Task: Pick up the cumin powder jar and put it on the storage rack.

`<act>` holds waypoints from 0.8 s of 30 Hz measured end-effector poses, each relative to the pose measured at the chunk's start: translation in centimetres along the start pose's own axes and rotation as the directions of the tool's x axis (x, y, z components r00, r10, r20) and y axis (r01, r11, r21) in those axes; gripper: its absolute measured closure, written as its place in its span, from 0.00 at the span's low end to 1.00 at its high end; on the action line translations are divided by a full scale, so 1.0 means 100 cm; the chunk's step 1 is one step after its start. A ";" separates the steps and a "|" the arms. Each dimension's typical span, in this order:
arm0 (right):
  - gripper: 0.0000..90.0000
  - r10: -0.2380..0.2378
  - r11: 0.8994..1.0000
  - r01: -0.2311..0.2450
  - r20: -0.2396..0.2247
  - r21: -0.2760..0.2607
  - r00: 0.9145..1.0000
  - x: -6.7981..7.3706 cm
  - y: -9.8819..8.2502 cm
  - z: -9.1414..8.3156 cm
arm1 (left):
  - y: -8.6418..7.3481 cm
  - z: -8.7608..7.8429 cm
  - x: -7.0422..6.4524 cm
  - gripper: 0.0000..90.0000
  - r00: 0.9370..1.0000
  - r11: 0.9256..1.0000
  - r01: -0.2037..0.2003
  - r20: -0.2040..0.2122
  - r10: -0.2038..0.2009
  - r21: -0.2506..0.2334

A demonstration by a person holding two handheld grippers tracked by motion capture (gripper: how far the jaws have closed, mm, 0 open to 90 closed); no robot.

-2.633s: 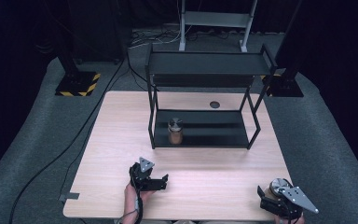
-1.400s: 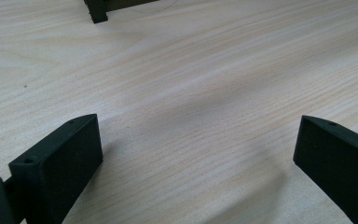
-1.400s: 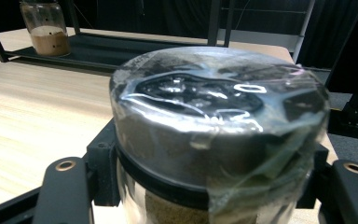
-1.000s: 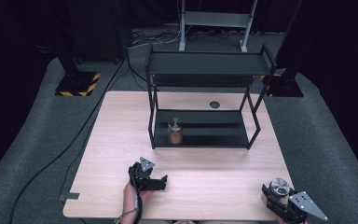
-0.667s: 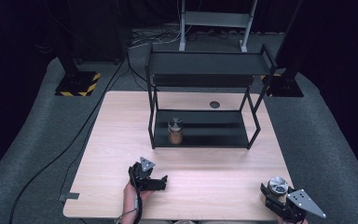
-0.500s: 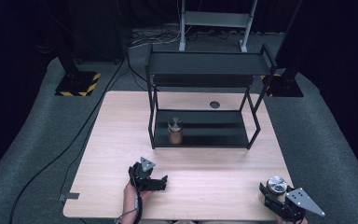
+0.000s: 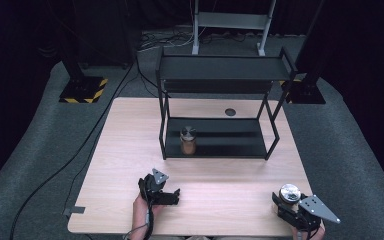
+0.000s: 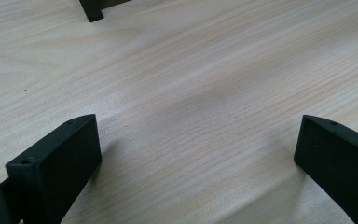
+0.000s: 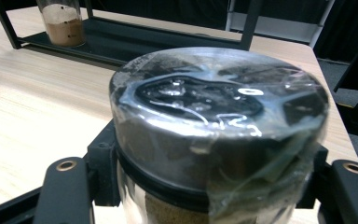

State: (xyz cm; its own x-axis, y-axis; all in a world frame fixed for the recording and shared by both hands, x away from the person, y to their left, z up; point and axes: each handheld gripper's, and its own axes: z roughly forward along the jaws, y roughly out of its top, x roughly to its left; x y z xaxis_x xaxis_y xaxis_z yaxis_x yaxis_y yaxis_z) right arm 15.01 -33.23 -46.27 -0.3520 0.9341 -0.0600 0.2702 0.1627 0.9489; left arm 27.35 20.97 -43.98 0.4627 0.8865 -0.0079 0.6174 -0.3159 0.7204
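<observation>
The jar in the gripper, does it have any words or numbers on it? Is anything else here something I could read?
No readable words or numbers.
Held jar: shiny lid under clear wrap, no label showing.
Jar on the shelf: too small to tell.
Floor plate: yellow and black warning stripes, no words.

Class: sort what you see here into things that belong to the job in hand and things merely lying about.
In the job: right gripper; the jar it clamps; black shelf rack; second jar on its lower shelf.

Lying about: open left gripper; floor cables; striped base.
</observation>
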 end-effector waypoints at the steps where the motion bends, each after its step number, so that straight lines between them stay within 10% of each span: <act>1: 0.34 -0.001 1.000 0.001 0.000 0.002 1.000 0.001 0.001 0.001 | 0.000 0.000 0.000 0.00 1.000 1.000 0.000 0.000 0.000 0.000; 24: 0.34 -0.041 0.999 0.041 -0.024 0.020 0.999 0.009 0.027 0.026 | 0.000 0.000 0.000 0.00 1.000 1.000 0.000 -0.001 0.000 0.000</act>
State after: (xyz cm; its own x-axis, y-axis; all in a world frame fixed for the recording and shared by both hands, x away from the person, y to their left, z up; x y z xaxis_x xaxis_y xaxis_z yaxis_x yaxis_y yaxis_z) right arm 17.74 -31.08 -44.57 -0.3841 0.9188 -0.0912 0.2734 0.2075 0.9393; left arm 27.34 20.95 -43.99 0.4623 0.8867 -0.0071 0.6172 -0.3160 0.7205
